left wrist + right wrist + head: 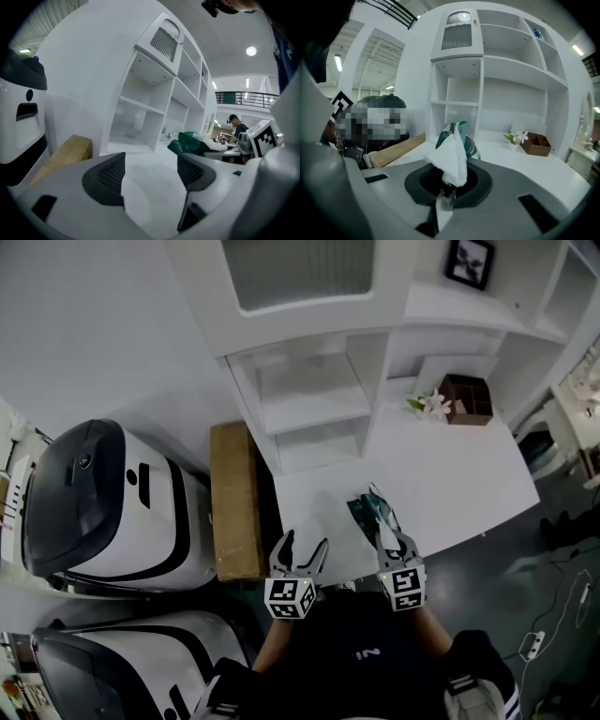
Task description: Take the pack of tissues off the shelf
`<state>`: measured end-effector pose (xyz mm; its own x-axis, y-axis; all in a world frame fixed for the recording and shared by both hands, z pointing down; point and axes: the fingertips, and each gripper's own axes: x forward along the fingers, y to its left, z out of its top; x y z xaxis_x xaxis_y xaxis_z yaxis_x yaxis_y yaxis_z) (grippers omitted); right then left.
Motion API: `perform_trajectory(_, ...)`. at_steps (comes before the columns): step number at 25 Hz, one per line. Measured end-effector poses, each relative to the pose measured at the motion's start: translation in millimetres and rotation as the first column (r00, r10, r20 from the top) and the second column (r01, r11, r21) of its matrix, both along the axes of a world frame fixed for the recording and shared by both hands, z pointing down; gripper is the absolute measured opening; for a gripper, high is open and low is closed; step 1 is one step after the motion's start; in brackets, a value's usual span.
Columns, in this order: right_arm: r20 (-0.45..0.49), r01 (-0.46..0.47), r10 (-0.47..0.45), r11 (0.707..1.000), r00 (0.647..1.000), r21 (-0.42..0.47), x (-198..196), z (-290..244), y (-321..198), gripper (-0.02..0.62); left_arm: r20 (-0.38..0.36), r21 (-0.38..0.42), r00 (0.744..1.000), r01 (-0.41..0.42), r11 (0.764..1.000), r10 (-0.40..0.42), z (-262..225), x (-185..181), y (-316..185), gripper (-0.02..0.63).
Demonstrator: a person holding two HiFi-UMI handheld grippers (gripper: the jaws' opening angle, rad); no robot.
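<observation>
The pack of tissues is a green and white soft pack lying on the white desk, off the shelf unit. My right gripper is shut on the near end of the tissue pack, whose white end is pinched between the jaws. The pack also shows in the left gripper view, to the right of the jaws. My left gripper hangs open by the desk's front edge with nothing between its fingers.
A small white flower and a brown wooden organizer stand at the back of the desk. A brown cardboard box stands left of the shelf unit, beside large white and black machines. A picture frame sits on the upper shelf.
</observation>
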<state>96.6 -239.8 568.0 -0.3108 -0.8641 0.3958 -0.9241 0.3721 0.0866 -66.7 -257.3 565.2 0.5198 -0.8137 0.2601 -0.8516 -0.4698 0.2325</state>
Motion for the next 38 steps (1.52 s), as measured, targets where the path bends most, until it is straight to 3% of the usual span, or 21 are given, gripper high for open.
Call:
perform_trajectory(12,0.003,-0.018,0.018,1.000,1.000,-0.008,6,0,-7,0.021,0.021,-0.004,1.000,-0.012,1.000,0.013,-1,3,-4,0.320)
perform_trajectory(17,0.013,-0.005,0.005,1.000,1.000,-0.006,3,-1,-12,0.021,0.021,-0.025,0.999,-0.033,0.999,0.034,2,5,-4,0.190)
perform_trajectory(20,0.020,0.002,-0.002,1.000,1.000,-0.003,2,-1,-15,0.021,0.045,-0.036,0.999,-0.023,0.999,0.025,6,6,-4,0.048)
perform_trajectory(22,0.016,0.008,-0.008,1.000,1.000,0.000,2,1,-16,0.021,0.055,-0.045,0.998,-0.017,0.999,0.020,9,6,-4,0.007)
perform_trajectory(38,0.000,0.034,-0.034,0.999,0.999,-0.013,5,3,-16,0.020,0.068,-0.025,0.997,-0.045,0.999,0.046,5,17,-6,0.003)
